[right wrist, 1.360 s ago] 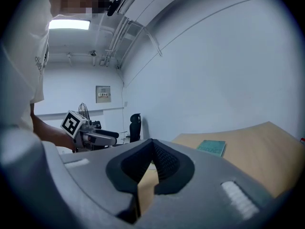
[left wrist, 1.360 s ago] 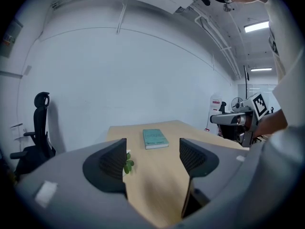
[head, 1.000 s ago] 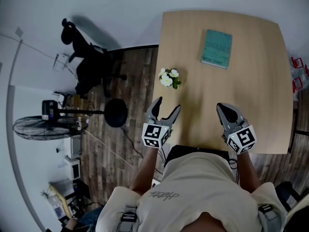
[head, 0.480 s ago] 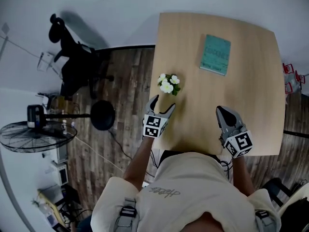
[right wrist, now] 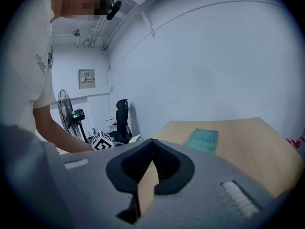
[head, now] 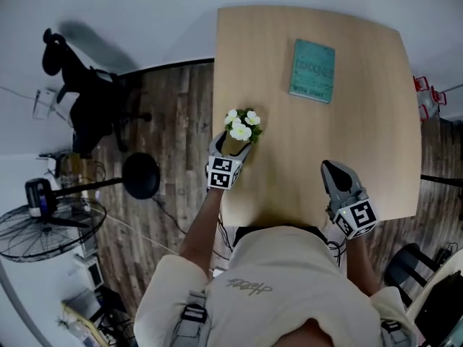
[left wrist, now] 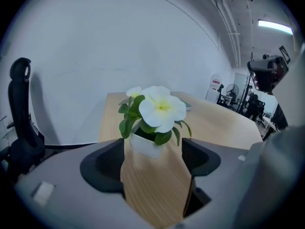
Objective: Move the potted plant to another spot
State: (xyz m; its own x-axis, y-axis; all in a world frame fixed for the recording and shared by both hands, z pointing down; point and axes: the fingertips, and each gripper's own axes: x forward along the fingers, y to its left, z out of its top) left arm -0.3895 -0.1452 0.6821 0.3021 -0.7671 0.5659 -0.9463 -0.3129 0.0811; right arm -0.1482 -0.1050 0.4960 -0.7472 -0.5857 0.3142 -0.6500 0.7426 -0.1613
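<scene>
Pale wood tabletop point(head: 362, 157) against white walls and dark plank floor, bare but for a teal book point(head: 312, 71) toward the upper right and the potted plant point(head: 240, 126) close to the left edge at mid-frame. Left tongs point(head: 231, 146) low at the small white pot, jaws wide and just now opened further. One jaw on each side of the pot, no pad pressing yet (a strip of bare wood on either flank in the left gripper view). Set that way, by the look of it, to clear the pot's width and take it below the leaves without crushing the white blooms. Right tongs point(head: 334, 170) near the lower right of the tabletop, jaws together on nothing, well apart from the plant. Probably idle, a single grip being enough for so small a pot. Plant upright on the wood, not yet lifted; closing on the pot judged the step in hand.
</scene>
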